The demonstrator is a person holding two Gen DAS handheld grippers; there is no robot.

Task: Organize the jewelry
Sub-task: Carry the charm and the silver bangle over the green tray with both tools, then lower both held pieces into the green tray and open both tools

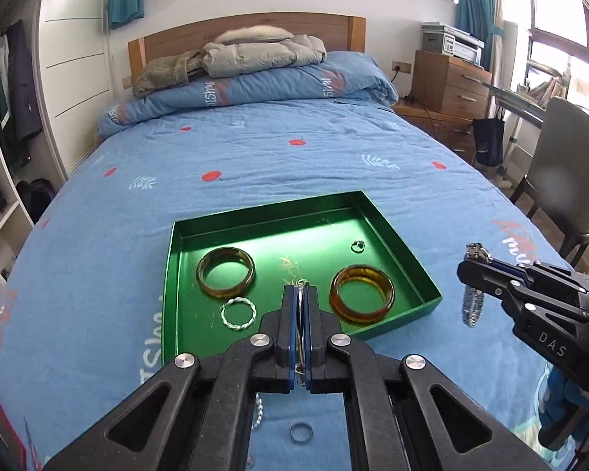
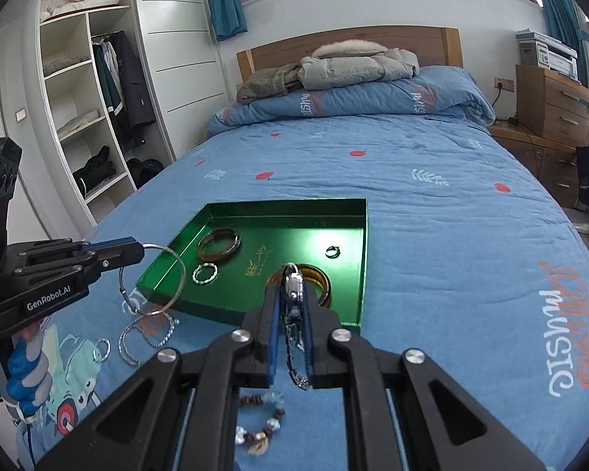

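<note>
A green tray (image 1: 267, 206) lies on the blue bedspread. In it are a brown bangle (image 1: 225, 253), an orange bangle (image 1: 361, 316), a twisted silver ring (image 1: 224, 314) and a small ring (image 1: 358, 246). My left gripper (image 1: 302, 290) hovers over the tray's near edge, shut on a thin silver bangle (image 2: 181, 274) that hangs from its tips. My right gripper (image 2: 292, 274) is also raised over the near edge, shut on a silver watch (image 2: 294, 294) whose band dangles down. In the left wrist view it (image 1: 469, 261) is off to the right.
On the bedspread near me lie a beaded bracelet (image 2: 273, 424), twisted silver bangles (image 2: 123, 347), a small ring (image 2: 96, 351) and another ring (image 1: 292, 431). A folded duvet and jackets sit by the headboard. A chair (image 1: 561, 165) and drawers stand to the right, with wardrobe shelves to the left.
</note>
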